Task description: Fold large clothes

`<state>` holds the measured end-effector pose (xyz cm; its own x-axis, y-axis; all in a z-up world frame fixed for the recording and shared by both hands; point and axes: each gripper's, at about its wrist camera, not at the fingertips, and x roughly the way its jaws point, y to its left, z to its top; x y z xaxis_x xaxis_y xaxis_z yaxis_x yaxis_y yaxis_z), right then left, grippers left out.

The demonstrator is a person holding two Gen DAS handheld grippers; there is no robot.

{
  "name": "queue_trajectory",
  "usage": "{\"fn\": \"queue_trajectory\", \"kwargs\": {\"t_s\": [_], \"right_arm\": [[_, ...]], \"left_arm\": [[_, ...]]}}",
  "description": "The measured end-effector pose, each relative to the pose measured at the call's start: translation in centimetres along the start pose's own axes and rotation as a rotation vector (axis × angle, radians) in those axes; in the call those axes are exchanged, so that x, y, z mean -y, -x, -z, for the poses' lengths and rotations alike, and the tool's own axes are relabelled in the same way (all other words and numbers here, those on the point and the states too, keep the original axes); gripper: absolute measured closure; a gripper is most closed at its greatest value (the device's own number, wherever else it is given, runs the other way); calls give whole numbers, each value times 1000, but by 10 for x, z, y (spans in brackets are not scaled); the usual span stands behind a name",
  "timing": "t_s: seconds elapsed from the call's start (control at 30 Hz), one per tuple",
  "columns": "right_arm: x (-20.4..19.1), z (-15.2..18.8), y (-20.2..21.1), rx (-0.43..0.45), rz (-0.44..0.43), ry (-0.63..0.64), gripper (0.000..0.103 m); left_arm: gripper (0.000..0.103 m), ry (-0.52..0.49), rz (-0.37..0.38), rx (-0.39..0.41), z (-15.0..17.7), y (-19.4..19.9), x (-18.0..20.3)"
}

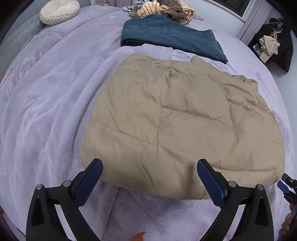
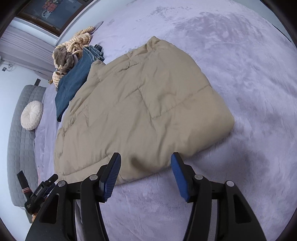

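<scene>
I see a lavender plush blanket [image 1: 46, 111] covering the whole bed. A round cream pleated cushion [image 1: 59, 11] sits at its far left corner, against a grey quilted headboard [image 2: 20, 140]. In the right wrist view, the cushion [image 2: 31, 115] rests where blanket meets headboard. A dark framed poster [image 2: 50, 11] hangs on the wall above a white slatted panel [image 2: 24, 50]. In the left wrist view, a black heap [image 1: 278, 48] lies off the bed's far right, with a small pale ribbed cloth [image 1: 269, 46] on top of it; I cannot tell what the heap is. A pale wall [image 2: 16, 77] is behind the headboard.
</scene>
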<state>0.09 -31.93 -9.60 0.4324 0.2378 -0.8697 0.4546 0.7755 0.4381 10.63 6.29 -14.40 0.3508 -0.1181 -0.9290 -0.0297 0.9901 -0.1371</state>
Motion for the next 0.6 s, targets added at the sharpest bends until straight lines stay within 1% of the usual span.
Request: {"fn": "queue_trajectory", "kwargs": {"t_s": [0.03,0.1,0.2,0.33,0.4,0.47,0.57,0.6], "right_arm": [[1,3,0,-5,-1,-6,40],[4,7,-2,-15,-6,-19,34],[9,10,-4,-18,-22,-42,28],[18,12,-9,-23,-43,-87,27],[21,12,-11,-24,-54,-105,20],[22,13,-13,-22,-64,-116,20],[25,13,-15,-22,-73,-131,19],[26,12,-16,-24,-80,-137,16]], "left_arm": [[1,2,-1,-3,1,-1,0],[1,5,-1,-10,4,-2,1],[1,18,4,-28,8,-5,1],[1,53,36,-47,12,-7,-4],[1,78,40,-39,14,-7,-9],[1,116,69,-42,16,-9,-16],[1,174,125,-68,21,-15,-28],[1,187,140,-76,22,-17,-30]]}}
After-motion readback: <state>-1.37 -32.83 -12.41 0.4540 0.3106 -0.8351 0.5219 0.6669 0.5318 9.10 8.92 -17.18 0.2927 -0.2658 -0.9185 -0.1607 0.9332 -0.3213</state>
